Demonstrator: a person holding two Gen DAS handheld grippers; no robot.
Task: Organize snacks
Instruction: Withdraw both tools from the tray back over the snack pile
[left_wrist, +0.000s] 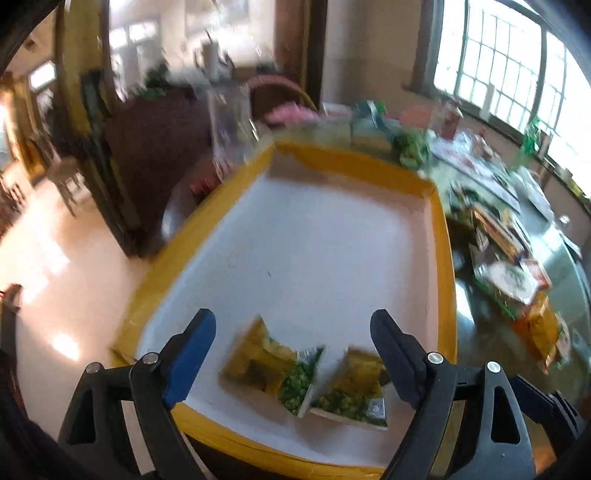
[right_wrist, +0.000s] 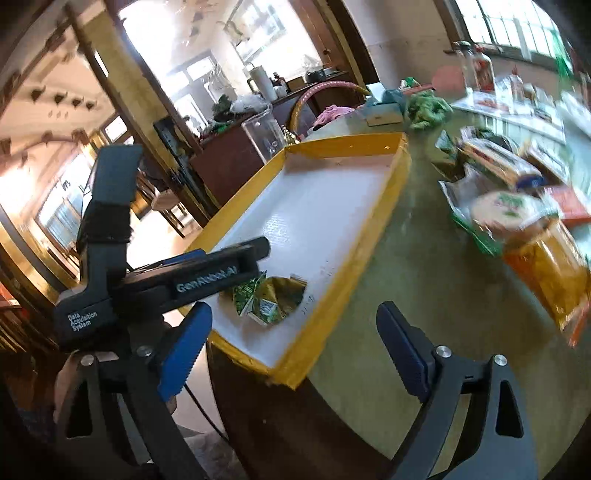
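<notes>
The left gripper (left_wrist: 293, 354) stands wide with nothing between its blue pads, hovering over the near end of a shallow yellow-rimmed tray (left_wrist: 441, 236) with a white floor. Two snack packets (left_wrist: 295, 376), gold and green, lie side by side and touching on that floor at about 6 o'clock in the tray, just ahead of the jaws and untouched by them; the rest of the tray floor is bare. The right gripper (right_wrist: 293, 339) is likewise spread wide and empty, held over the grey-green table (right_wrist: 424, 295) off the tray's near right corner. From the right wrist view the body of the left gripper crosses in at 9 o'clock, partly covering the packets, so there they read as one crumpled gold and green heap. That view also shows more clearly the loose pile of snacks (right_wrist: 517, 206) on the table at 2 o'clock: a round white-lidded pack, an orange bag (right_wrist: 550, 269), boxed bars and a green bunch farther back near 12 o'clock. A clear plastic jug (right_wrist: 264, 134) stands just beyond the tray's far left corner. The left wrist view is blurred, and shows the pale floor (left_wrist: 66, 277) below the table at 9 o'clock.
</notes>
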